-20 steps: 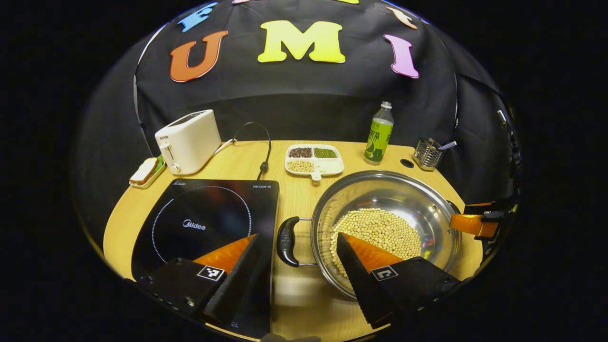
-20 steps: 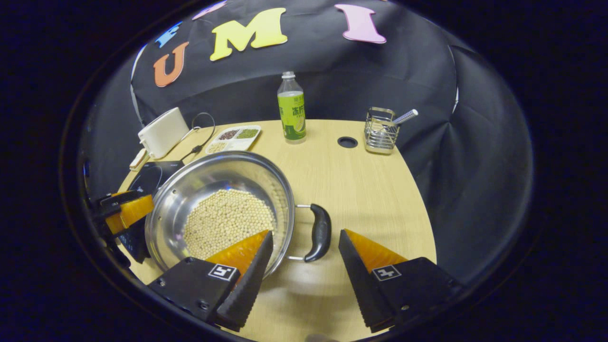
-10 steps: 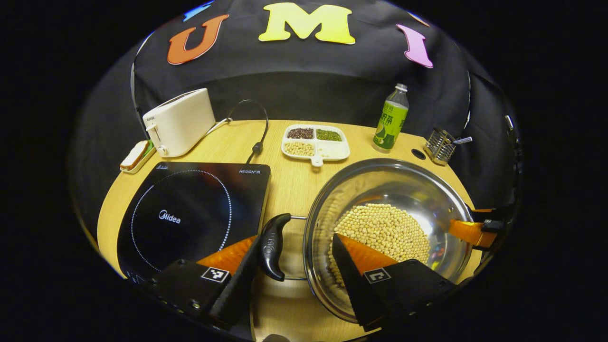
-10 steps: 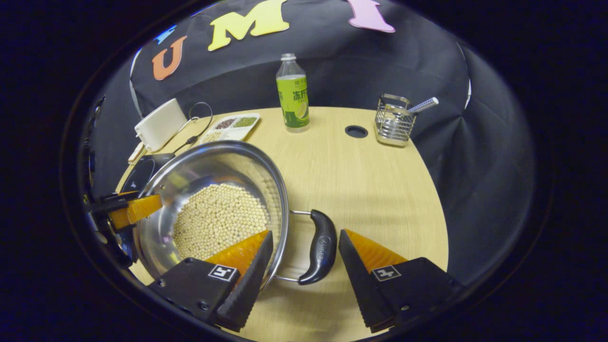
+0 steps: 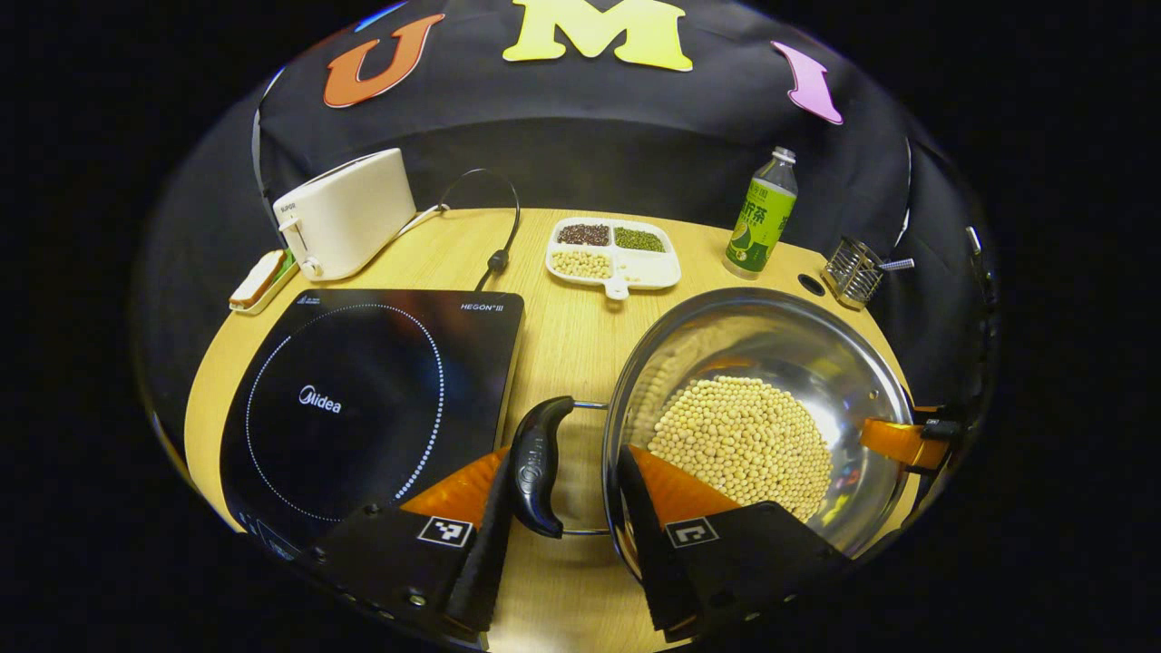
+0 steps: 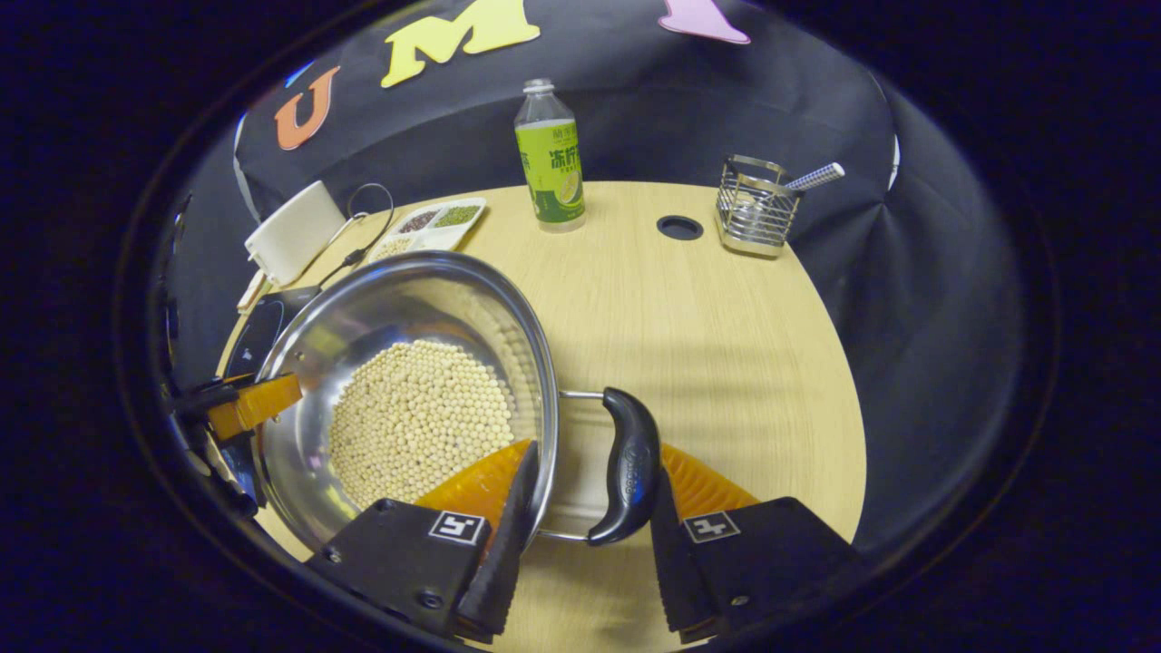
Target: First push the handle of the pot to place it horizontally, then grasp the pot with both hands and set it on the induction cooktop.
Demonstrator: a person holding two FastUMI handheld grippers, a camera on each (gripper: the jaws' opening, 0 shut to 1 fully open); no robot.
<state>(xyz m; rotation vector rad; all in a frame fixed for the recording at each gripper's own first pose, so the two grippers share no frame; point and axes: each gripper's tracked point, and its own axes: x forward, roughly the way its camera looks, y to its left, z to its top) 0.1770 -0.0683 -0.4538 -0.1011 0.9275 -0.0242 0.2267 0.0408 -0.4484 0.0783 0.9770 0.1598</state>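
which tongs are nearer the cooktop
Left. The left tongs straddle the pot handle beside the cooktop; the right tongs are at the pot's far handle.

Steel pot [image 5: 780, 345] of soybeans, beside black induction cooktop [image 5: 363, 399]

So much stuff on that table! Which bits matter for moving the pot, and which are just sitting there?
In use:
pot with beans
its two handles
cooktop
left gripper
right gripper

Lying about:
toaster
divided tray
bottle
wire holder
small dish beside the toaster
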